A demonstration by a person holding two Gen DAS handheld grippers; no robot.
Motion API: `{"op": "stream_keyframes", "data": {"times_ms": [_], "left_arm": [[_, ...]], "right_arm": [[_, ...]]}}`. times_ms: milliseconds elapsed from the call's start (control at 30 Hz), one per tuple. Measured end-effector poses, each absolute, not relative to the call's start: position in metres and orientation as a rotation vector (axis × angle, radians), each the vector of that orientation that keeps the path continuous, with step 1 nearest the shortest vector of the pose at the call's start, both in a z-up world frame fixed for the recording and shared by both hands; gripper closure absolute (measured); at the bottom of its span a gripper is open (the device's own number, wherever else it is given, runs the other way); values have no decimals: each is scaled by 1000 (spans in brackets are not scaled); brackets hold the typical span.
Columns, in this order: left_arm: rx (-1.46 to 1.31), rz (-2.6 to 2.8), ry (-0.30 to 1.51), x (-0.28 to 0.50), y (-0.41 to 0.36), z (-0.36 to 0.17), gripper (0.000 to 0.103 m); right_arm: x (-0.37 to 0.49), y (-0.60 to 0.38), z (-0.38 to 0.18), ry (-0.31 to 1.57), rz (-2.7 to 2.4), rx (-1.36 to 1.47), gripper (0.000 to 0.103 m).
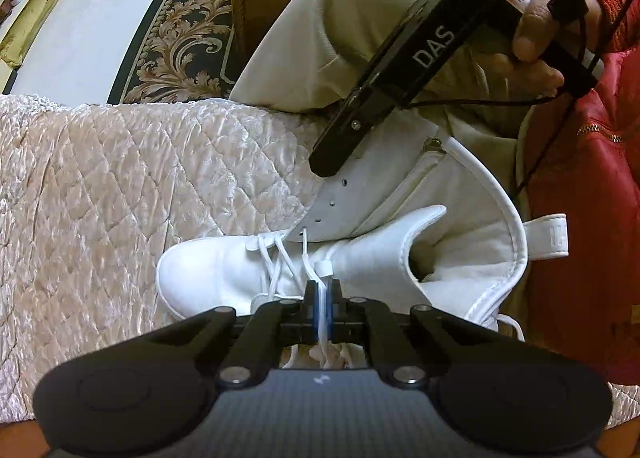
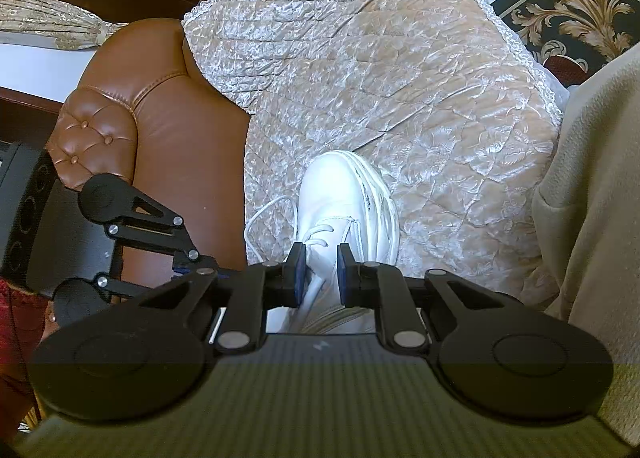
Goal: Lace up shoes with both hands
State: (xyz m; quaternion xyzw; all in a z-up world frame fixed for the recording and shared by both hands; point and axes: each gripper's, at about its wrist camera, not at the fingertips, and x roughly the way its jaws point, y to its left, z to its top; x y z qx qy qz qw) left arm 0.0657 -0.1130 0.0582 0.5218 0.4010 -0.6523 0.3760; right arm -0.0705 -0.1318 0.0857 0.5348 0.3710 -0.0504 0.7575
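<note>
Quilted cream fabric (image 2: 360, 69) covers a brown leather sofa (image 2: 160, 129), and a dark rug with gold scrollwork (image 1: 188, 25) lies on the floor beyond. On the quilt rests a white high-top shoe (image 1: 212, 274), toe pointing away from the person, its tongue and collar spread open. The left tool (image 1: 322, 290) points steeply down over the eyelet row, its jaws pressed together on a white lace (image 1: 308, 258) whose tip stands up just above the pads. The right tool (image 2: 319, 258) sits at the shoe's upper with its pads partly apart astride the white flap and lace; whether they press on it I cannot tell. A hand (image 1: 540, 29) in a red sleeve holds that tool.
</note>
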Motion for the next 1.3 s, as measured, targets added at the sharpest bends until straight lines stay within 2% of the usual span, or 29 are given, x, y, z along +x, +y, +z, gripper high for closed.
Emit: {"op": "stream_keyframes", "data": {"times_ms": [1000, 1067, 1133, 1300], "left_arm": [[1235, -1624, 1051, 68, -115, 58, 100], [1212, -1618, 1060, 69, -116, 55, 100], [1184, -1611, 1071, 71, -116, 53, 100], [1164, -1579, 1100, 75, -117, 49, 99]], "right_arm": [[-69, -131, 83, 807, -88, 1176, 84], [-67, -130, 83, 805, -62, 1181, 79], [-64, -130, 83, 800, -36, 1198, 67], [-69, -138, 87, 722, -51, 1226, 64]]}}
